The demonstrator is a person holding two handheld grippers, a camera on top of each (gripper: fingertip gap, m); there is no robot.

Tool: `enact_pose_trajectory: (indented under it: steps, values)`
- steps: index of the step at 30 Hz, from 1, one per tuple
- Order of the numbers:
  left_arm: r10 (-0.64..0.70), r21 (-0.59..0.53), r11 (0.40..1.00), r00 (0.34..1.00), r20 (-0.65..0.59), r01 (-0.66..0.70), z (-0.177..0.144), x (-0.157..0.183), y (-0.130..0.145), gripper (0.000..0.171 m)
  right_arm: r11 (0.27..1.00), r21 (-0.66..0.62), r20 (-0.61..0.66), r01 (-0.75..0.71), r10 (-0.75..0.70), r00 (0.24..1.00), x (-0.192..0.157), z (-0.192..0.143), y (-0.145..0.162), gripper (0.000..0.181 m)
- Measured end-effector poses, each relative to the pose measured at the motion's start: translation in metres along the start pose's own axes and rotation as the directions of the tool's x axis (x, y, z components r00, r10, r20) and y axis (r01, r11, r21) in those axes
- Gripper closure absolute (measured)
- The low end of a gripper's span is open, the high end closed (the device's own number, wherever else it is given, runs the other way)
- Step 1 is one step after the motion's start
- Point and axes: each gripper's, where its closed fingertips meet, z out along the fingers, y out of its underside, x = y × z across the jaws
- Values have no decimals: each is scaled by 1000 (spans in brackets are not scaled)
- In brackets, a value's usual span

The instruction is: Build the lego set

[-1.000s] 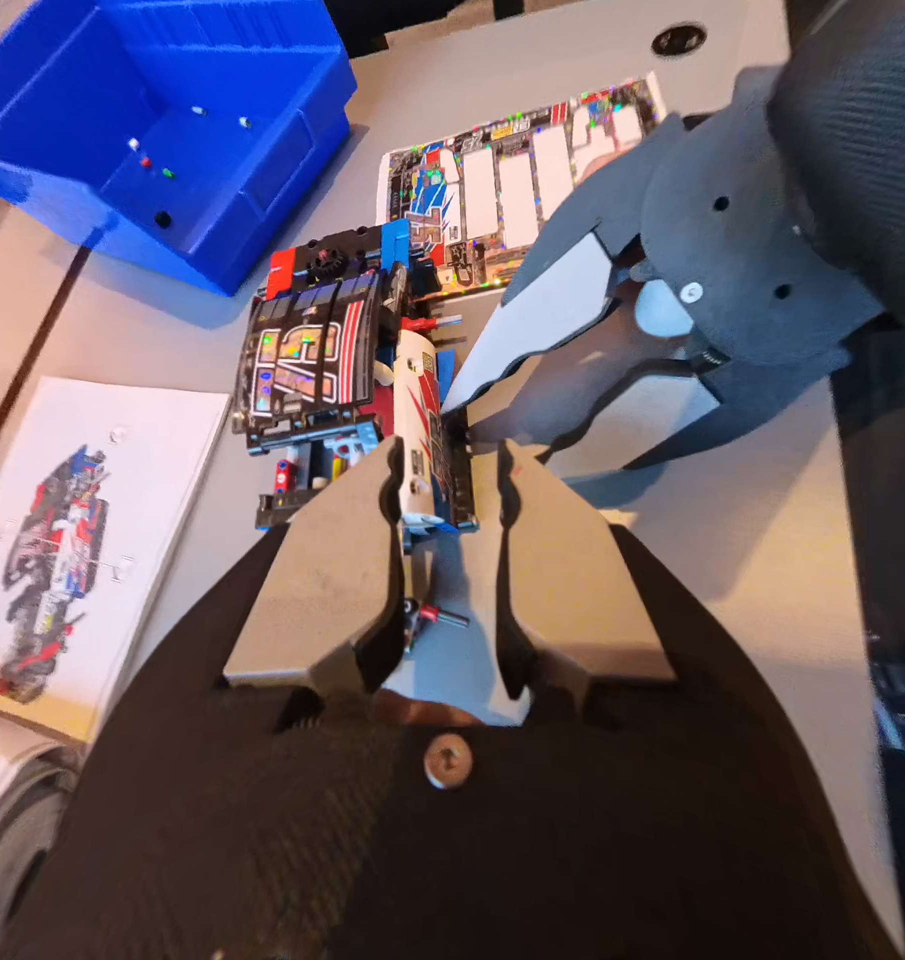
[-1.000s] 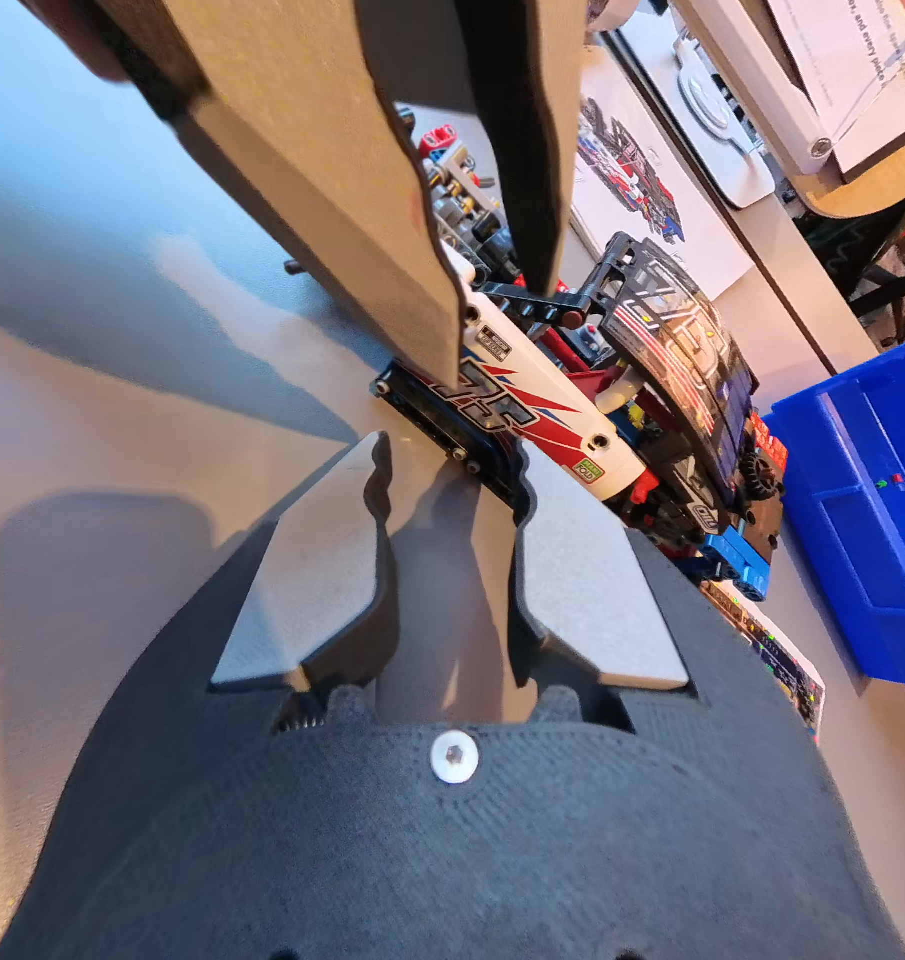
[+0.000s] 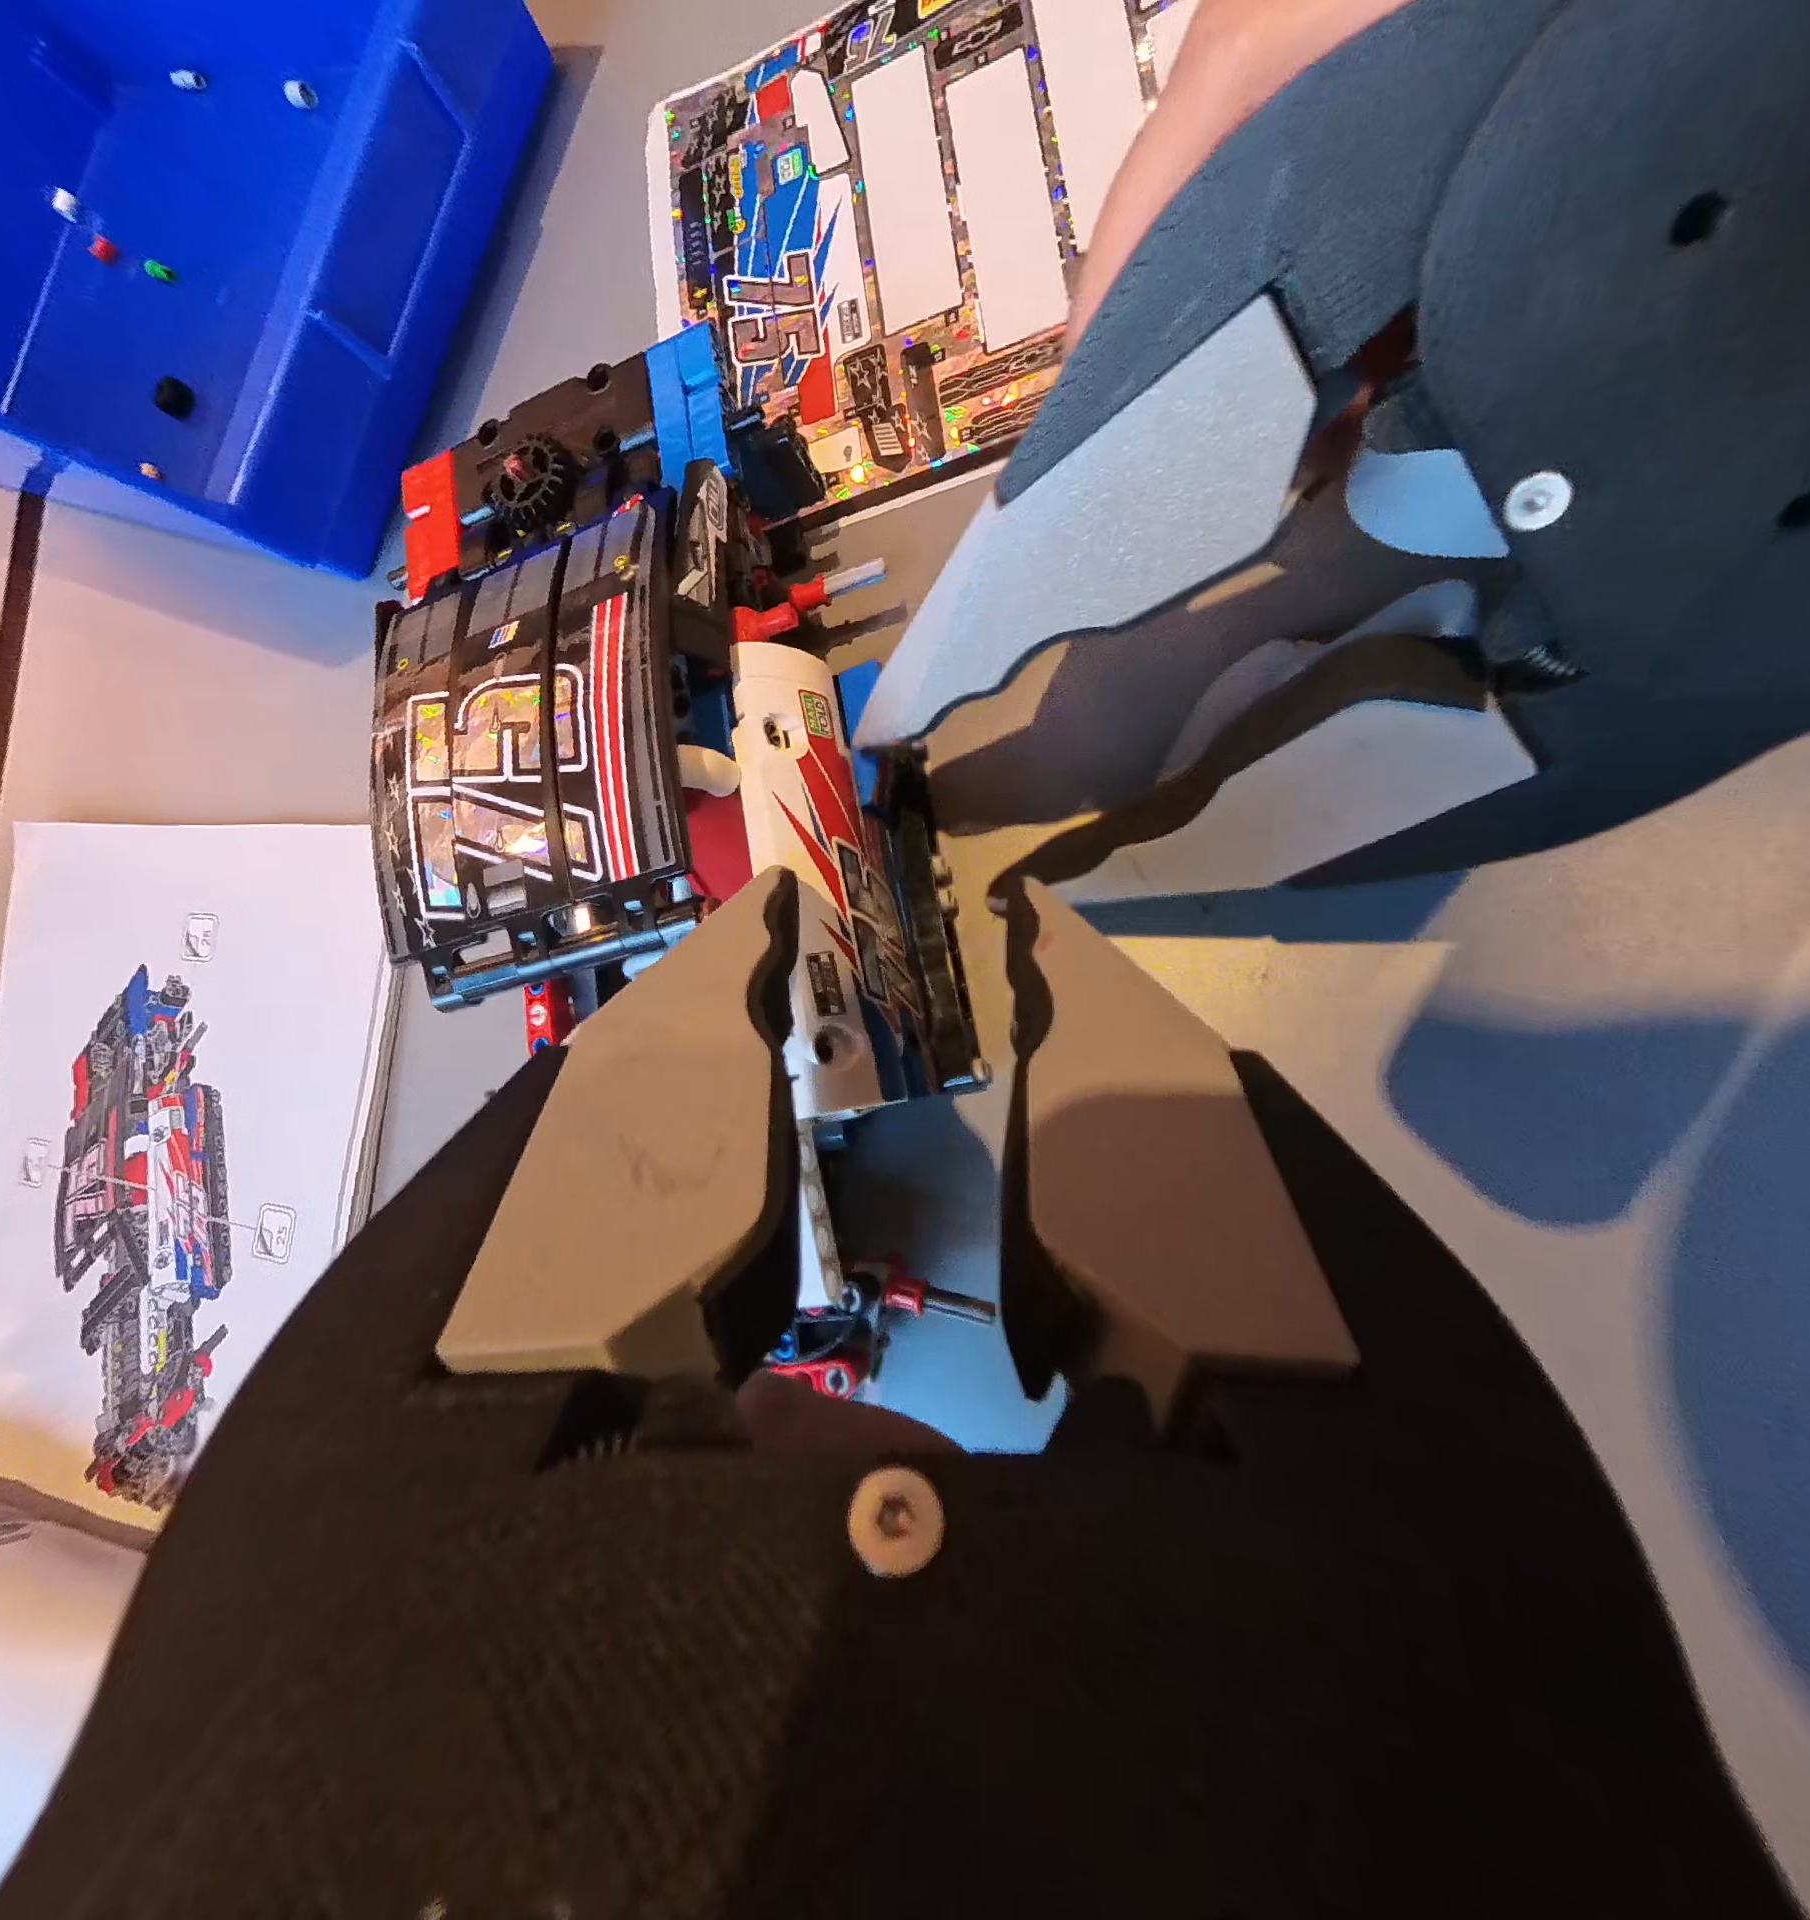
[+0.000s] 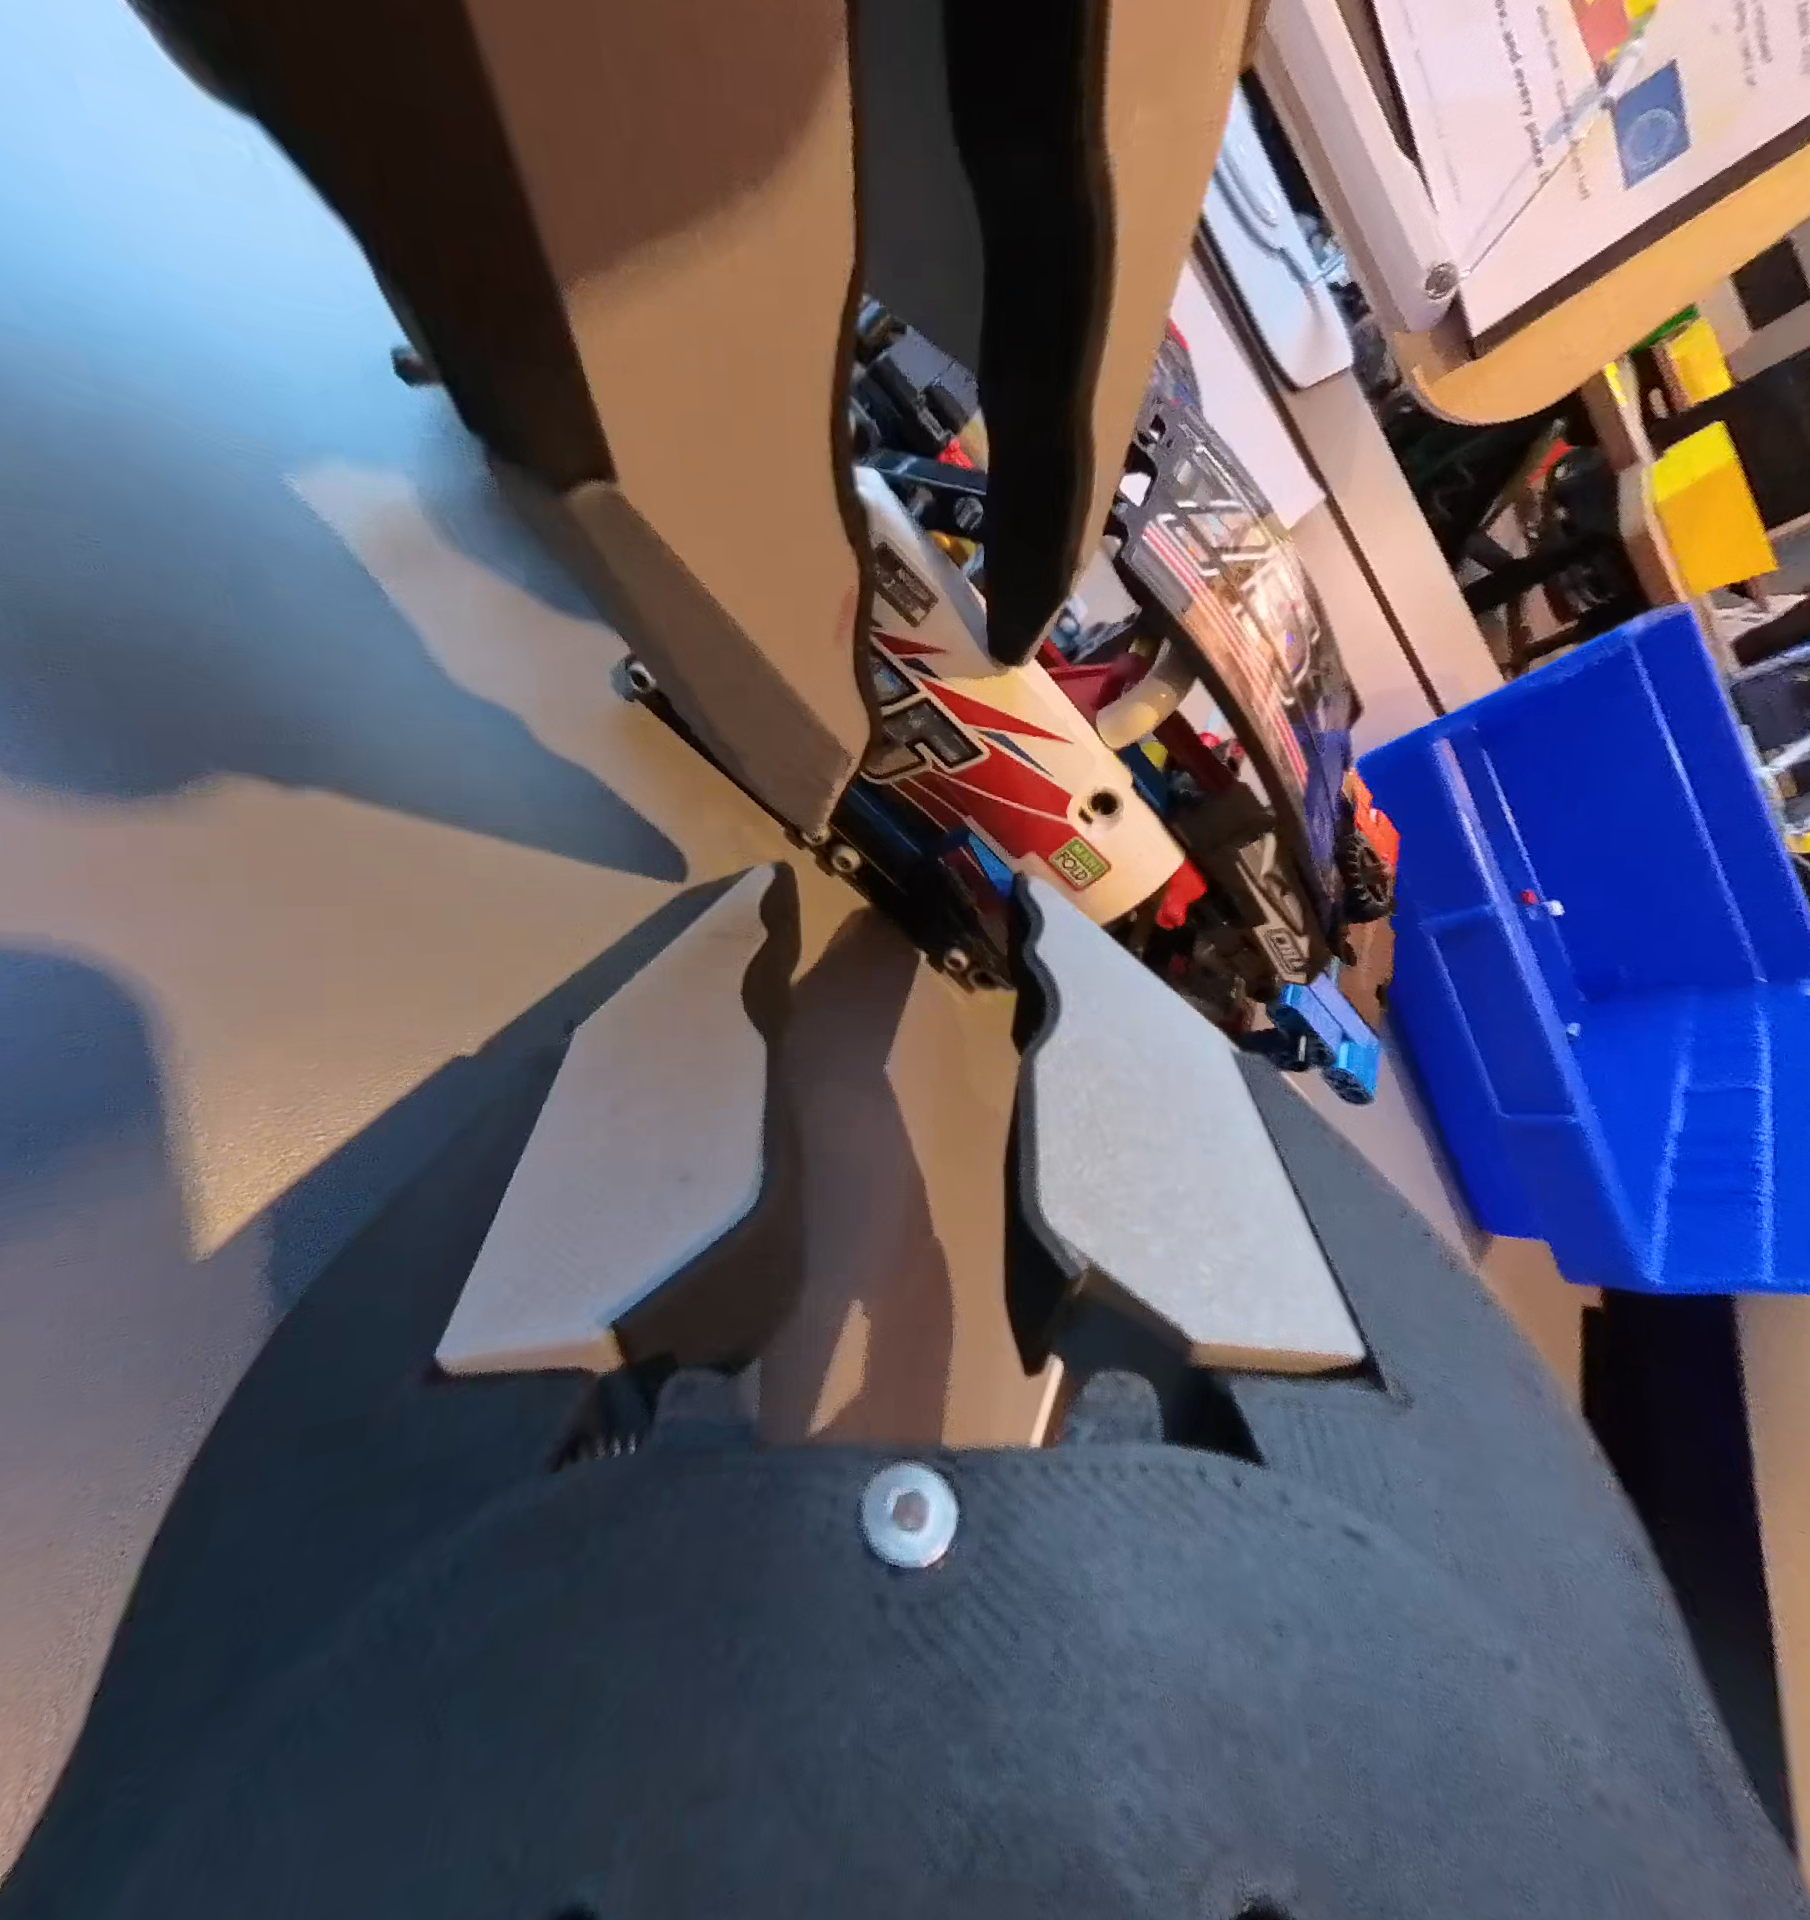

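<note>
The lego car lies on the table with its black stickered roof up and a white side panel. My left gripper is shut on that side of the car, with one finger on the white panel and the other on the black side beam. It enters the right wrist view from the top. My right gripper is open and empty, its tips level with the end of the beam. In the left wrist view it reaches in from the upper right, its upper fingertip against the car's side.
A blue bin holding a few small loose parts stands behind the car, on the right in the right wrist view. A sticker sheet lies behind the car. An instruction booklet lies to its left. Cluttered shelves stand beyond the table. Less than 4 cm separates the two grippers' tips.
My right gripper has moved in closer to the car's side beam, still open. My left gripper keeps its grip on the car, and both views show the car slightly nearer.
</note>
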Motion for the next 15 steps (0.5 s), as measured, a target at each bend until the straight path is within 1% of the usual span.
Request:
enact_pose_trajectory:
  steps: [3, 5, 8, 12, 15]
  values:
    - [-29, 13, 999, 999, -30, 29, -1, 1, 0, 130, 1000, 1, -47, 12, -12, 999, 5, 0, -1, 133]
    - [-39, 23, 999, 998, -39, 40, -2, 2, 0, 129, 1000, 4, -51, 1, 0, 999, 7, 0, 0, 127]
    - [-32, 16, 999, 998, -51, 33, -6, 6, 3, 124, 1000, 6, -37, -21, 21, 999, 9, -3, 3, 126]
    - [-20, 23, 1000, 999, -47, 21, -19, 14, 9, 121, 998, 37, 16, -53, 52, 999, 12, -10, 8, 129]
    - [-65, 72, 995, 997, -32, 67, -35, 18, 8, 119, 989, 121, 126, -86, 70, 990, 7, -20, 3, 147]
